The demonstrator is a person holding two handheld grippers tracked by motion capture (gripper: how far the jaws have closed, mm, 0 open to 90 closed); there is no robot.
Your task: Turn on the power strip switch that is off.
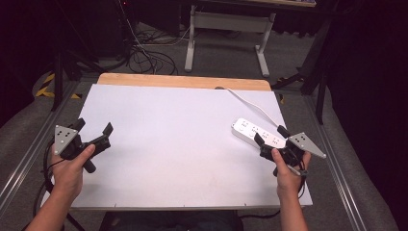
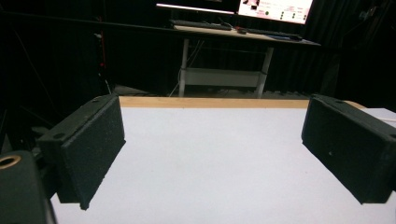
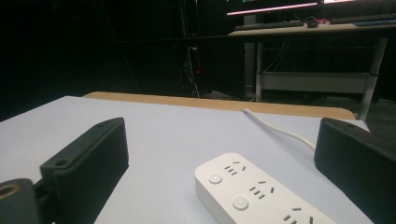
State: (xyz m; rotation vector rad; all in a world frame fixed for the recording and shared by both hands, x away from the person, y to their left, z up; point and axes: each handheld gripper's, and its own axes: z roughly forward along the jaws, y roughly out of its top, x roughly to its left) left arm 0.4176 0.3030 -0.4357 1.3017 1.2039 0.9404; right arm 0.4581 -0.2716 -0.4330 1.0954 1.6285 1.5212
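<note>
Both grippers spread wide, power strip at the right

I hold the left gripper near the table's left edge, jaws wide apart over bare white surface. My right gripper sits just at the near end of the white power strip, jaws wide, clasping nothing; its cord runs to the far edge

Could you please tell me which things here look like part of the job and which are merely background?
Likely in the job:
- white power strip with its cord
- right claw, open beside the strip
- left claw, open over bare table

Background:
- far desk
- floor cables
</note>
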